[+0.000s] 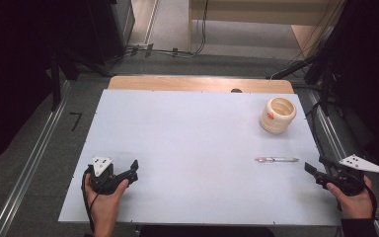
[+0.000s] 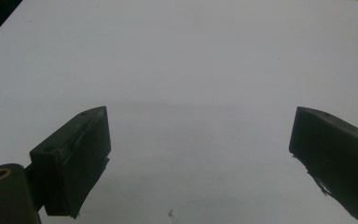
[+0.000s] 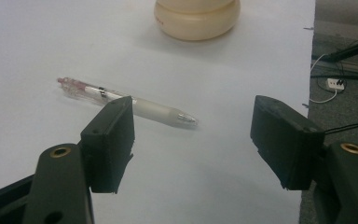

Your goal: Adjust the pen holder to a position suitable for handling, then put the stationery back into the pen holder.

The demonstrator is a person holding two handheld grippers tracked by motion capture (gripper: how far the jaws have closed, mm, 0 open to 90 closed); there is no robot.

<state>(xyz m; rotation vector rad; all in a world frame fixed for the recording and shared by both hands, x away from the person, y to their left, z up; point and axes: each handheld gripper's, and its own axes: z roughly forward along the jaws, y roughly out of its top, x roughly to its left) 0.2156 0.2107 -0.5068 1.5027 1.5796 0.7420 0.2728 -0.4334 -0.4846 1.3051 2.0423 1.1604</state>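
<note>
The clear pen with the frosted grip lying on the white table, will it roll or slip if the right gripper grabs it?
The clear plastic pen looks round-barrelled, so a nudge probably rolls it. It seems stiff and light. Its smooth frosted grip may slip between the open right gripper jaws.

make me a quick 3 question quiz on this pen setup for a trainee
1. True or false: the pen stands inside the cream holder.
2. Which gripper is nearer the pen? A) left gripper B) right gripper
3. How do the right gripper's jaws stand, judged from the right gripper view?

Key:
1. False. It lies flat on the white table, apart from the holder.
2. B. The pen lies just ahead of it.
3. Open, with nothing between them; the pen is beyond the jaw tips.
</note>
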